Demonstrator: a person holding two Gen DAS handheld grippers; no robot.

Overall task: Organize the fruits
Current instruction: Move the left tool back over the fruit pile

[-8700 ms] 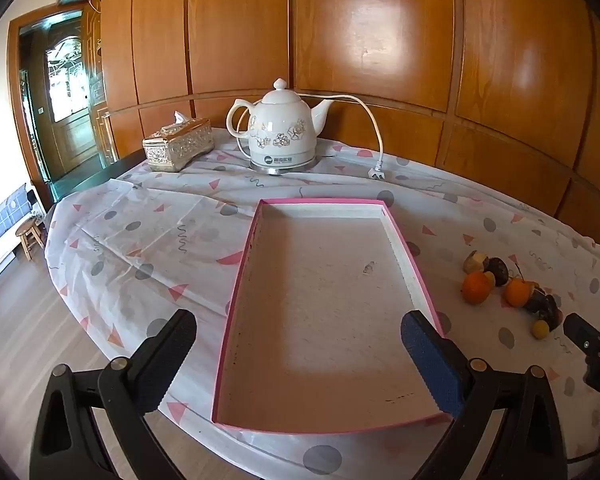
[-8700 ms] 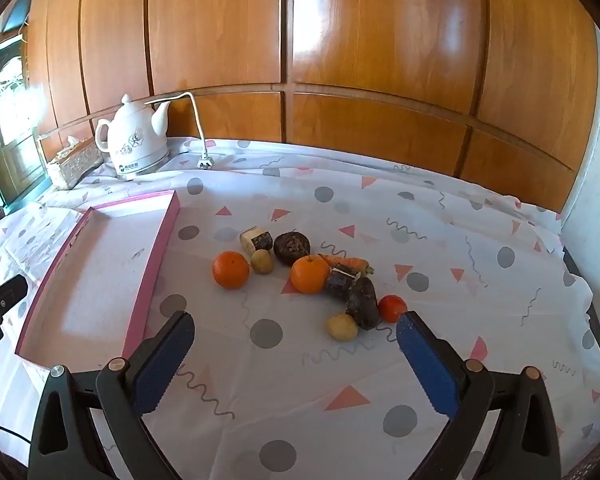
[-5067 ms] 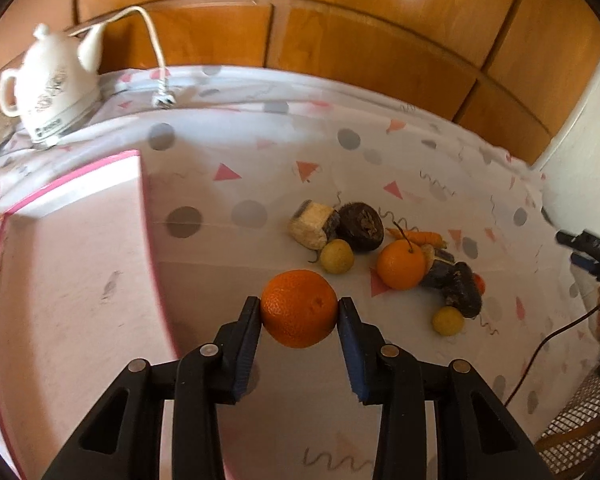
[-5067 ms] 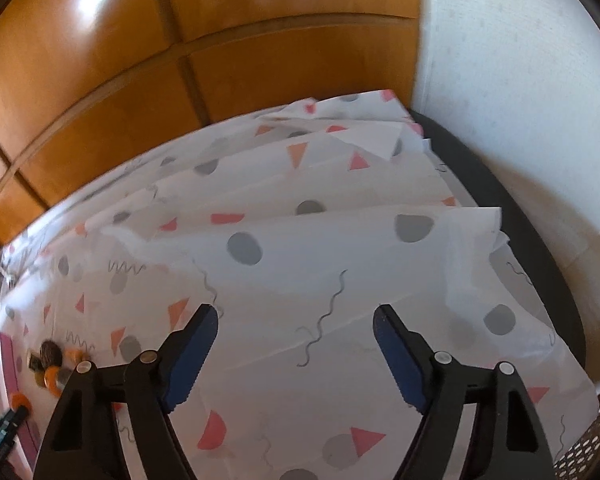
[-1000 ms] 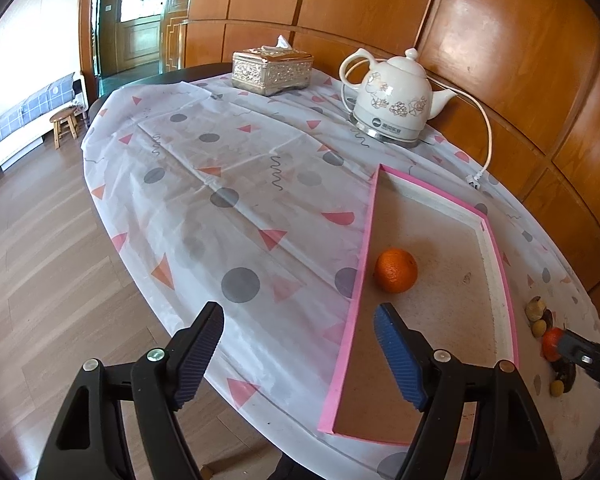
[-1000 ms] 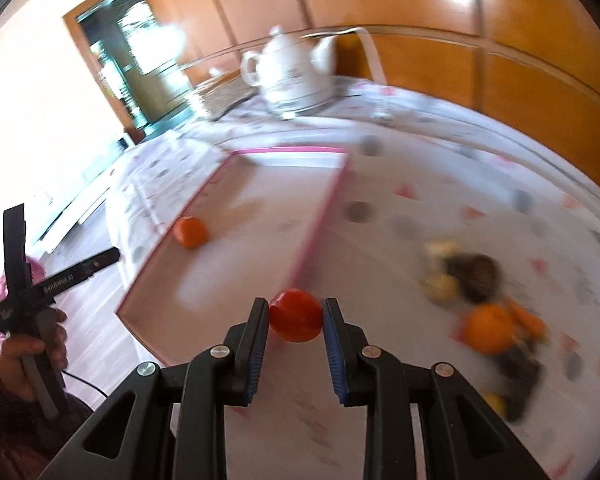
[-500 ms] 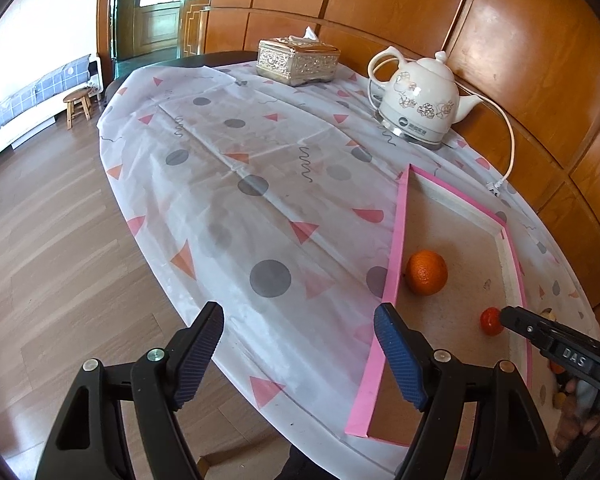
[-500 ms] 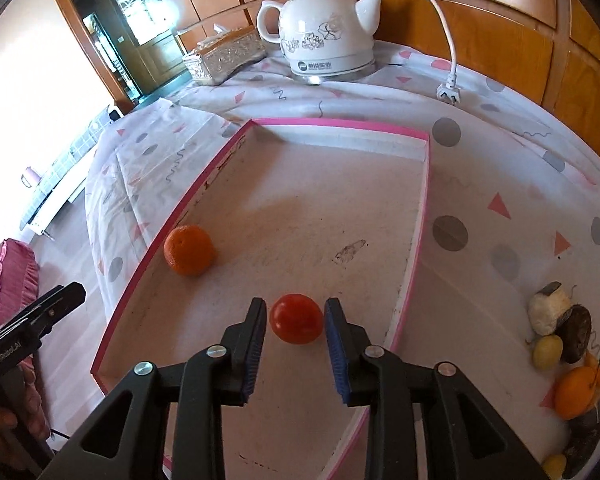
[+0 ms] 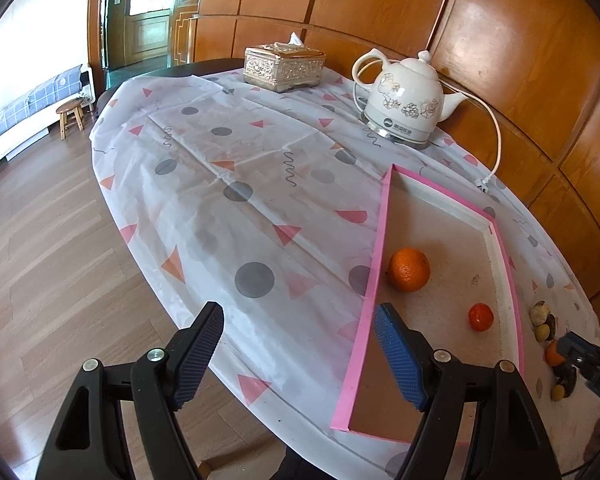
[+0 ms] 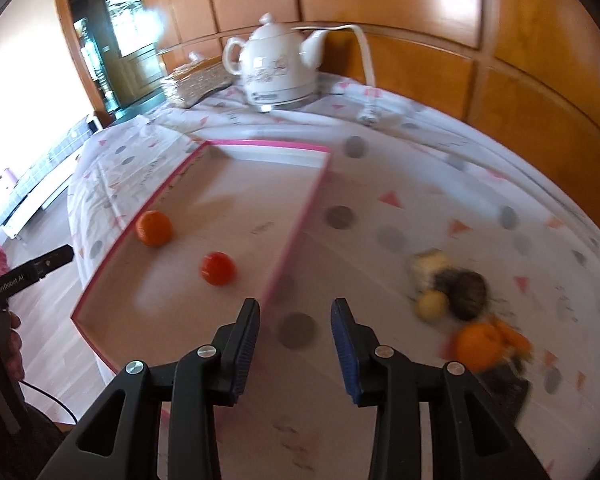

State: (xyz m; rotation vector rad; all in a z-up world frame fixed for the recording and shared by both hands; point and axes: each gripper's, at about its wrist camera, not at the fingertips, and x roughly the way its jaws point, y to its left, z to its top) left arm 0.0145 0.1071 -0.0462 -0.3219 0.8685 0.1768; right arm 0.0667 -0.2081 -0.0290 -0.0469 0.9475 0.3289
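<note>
A pink-rimmed tray (image 9: 374, 276) (image 10: 296, 232) lies on the patterned tablecloth. Inside it sit an orange (image 9: 409, 265) (image 10: 154, 228) and a small red fruit (image 9: 481, 317) (image 10: 218, 268). My right gripper (image 10: 296, 334) hovers above the cloth just right of the tray's rim; its jaws are opening and nothing is between them. My left gripper (image 9: 298, 350) hangs open and empty over the table's near edge, left of the tray. A pile of remaining fruit (image 10: 460, 304) (image 9: 548, 344), with another orange (image 10: 478, 346), lies right of the tray.
A white kettle (image 9: 406, 98) (image 10: 278, 68) with its cord (image 9: 496, 140) and a gold tissue box (image 9: 284, 62) stand at the back of the table. Wood panelling runs behind. Wooden floor, a stool (image 9: 72, 114) and a sofa lie to the left.
My right gripper has let go of the red fruit inside the tray and pulled back to the right, its jaws parting. The left gripper has barely shifted.
</note>
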